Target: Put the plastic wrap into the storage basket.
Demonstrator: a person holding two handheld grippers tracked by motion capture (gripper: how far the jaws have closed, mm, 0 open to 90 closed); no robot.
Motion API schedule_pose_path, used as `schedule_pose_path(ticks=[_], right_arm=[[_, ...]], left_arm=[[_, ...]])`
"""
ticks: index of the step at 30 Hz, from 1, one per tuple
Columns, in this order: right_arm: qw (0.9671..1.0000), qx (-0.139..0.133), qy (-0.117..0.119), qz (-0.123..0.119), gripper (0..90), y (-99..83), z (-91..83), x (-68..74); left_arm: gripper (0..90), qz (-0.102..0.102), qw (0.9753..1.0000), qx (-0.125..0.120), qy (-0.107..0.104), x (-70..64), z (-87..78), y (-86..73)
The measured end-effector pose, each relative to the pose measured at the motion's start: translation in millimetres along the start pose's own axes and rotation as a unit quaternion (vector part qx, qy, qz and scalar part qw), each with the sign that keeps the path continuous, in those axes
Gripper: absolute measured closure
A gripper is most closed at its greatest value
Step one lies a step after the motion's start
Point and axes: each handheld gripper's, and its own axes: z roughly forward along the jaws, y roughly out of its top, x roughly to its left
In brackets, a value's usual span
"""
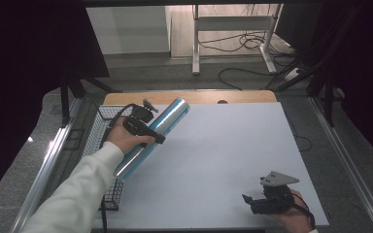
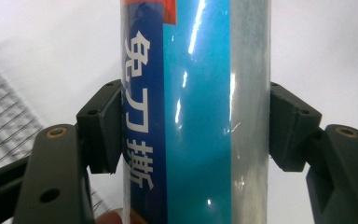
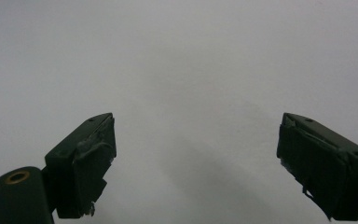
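So, from the high view: my left gripper has a long shiny blue-and-silver foil-wrapped roll clamped near its middle, over the left edge of the pale grey table and right beside a black wire basket. The roll's long axis runs diagonally, near end low toward me, far end up and to the right. My right gripper sits well apart at the near right corner of the table, holding nothing.

Left gripper view: the roll stands straight up between the two black jaws, both pads touching its sides, so they're closed down onto it crosswise to its length. White printed characters on the blue band.

Right gripper view: jaws spread wide, just bare table between them.

My guess is the left hand handles whatever comes next; the right is too far off to help without crossing the table.
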Motion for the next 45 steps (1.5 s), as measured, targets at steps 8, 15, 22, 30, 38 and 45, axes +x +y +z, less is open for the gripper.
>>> schedule_pose_path(ticks=[8, 15, 22, 30, 38, 45], right_arm=[[1.0000, 0.001, -0.001, 0.002, 12.1, -0.3, 0.1, -0.4], [1.0000, -0.003, 0.000, 0.002, 12.1, 1.2, 0.3, 0.1], [1.0000, -0.008, 0.000, -0.001, 12.1, 3.2, 0.0, 0.3], [0.9999, -0.011, 0.000, -0.002, 12.1, 3.8, -0.4, 1.1], [0.9999, -0.010, 0.000, -0.005, 12.1, 4.7, 0.6, 0.8], [0.9999, -0.008, 0.001, -0.008, 12.1, 4.7, 1.1, 1.1]], left_arm=[[32.2, -0.039, 0.9990, -0.014, 0.019, 28.5, -21.0, -24.7], [32.2, -0.070, 0.9967, -0.023, 0.036, 51.6, -29.9, -44.6], [32.2, -0.092, 0.9942, -0.021, 0.053, 70.2, -34.0, -60.4], [32.2, -0.130, 0.9886, -0.021, 0.072, 89.6, -27.1, -78.2], [32.1, -0.153, 0.9845, -0.005, 0.087, 102.2, -12.2, -87.0], [32.1, -0.169, 0.9808, 0.008, 0.096, 111.4, 0.5, -92.9]])
